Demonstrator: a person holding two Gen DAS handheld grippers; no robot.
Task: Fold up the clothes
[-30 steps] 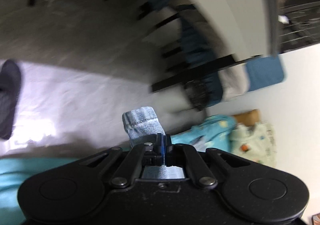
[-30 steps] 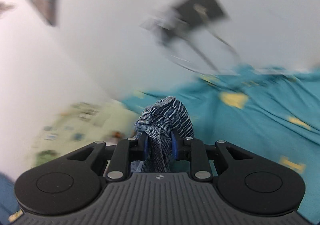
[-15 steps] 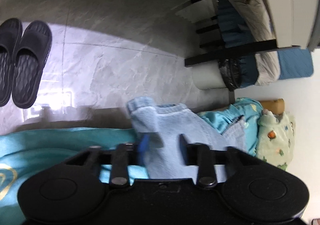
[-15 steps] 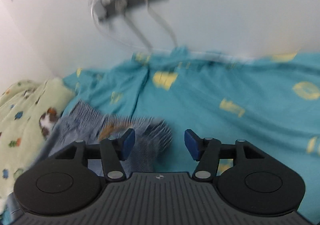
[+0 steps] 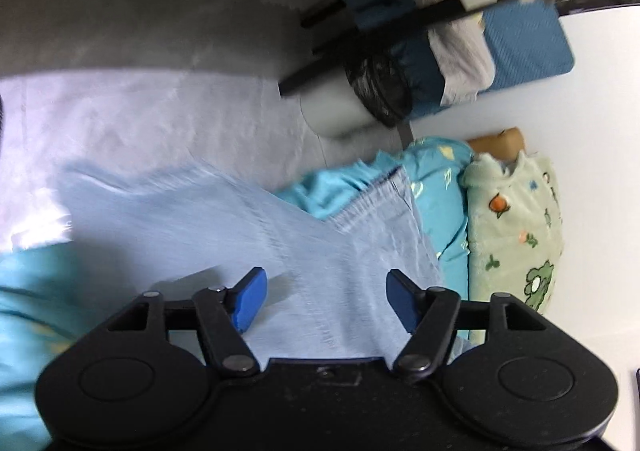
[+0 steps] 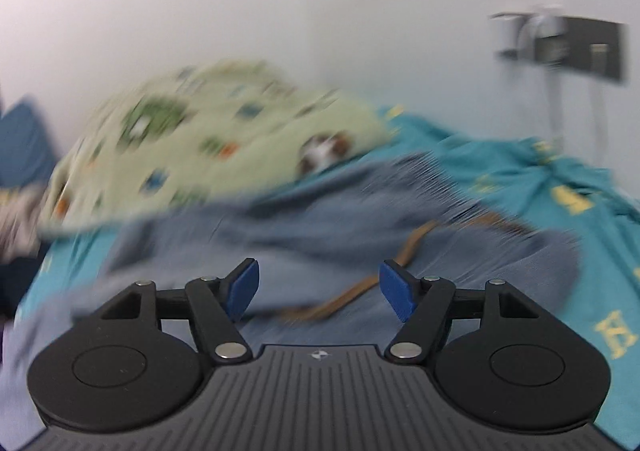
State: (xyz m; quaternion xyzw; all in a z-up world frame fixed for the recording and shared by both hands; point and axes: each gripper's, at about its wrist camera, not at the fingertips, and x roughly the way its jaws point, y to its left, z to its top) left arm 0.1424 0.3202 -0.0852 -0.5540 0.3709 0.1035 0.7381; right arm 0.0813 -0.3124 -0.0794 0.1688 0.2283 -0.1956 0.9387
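A second before, both tongs pinched the soft light-blue denim trousers [image 5: 248, 219]. Now the left gripper [image 5: 322, 301] and right gripper [image 6: 318, 289] were spread wide, holding nothing. The trousers lay at twelve o'clock on the teal bedsheet [image 6: 560, 187], ready for folding.

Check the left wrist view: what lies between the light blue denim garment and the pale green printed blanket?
A strip of teal bedsheet separates the light blue denim garment from the pale green printed blanket.

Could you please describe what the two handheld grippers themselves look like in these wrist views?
Both look alike: a matte black body with two round discs, silver rivets on black linkage arms, and blue pads on the fingertips. The right gripper has a grey ribbed top plate with a small emblem; the left gripper is plain black.
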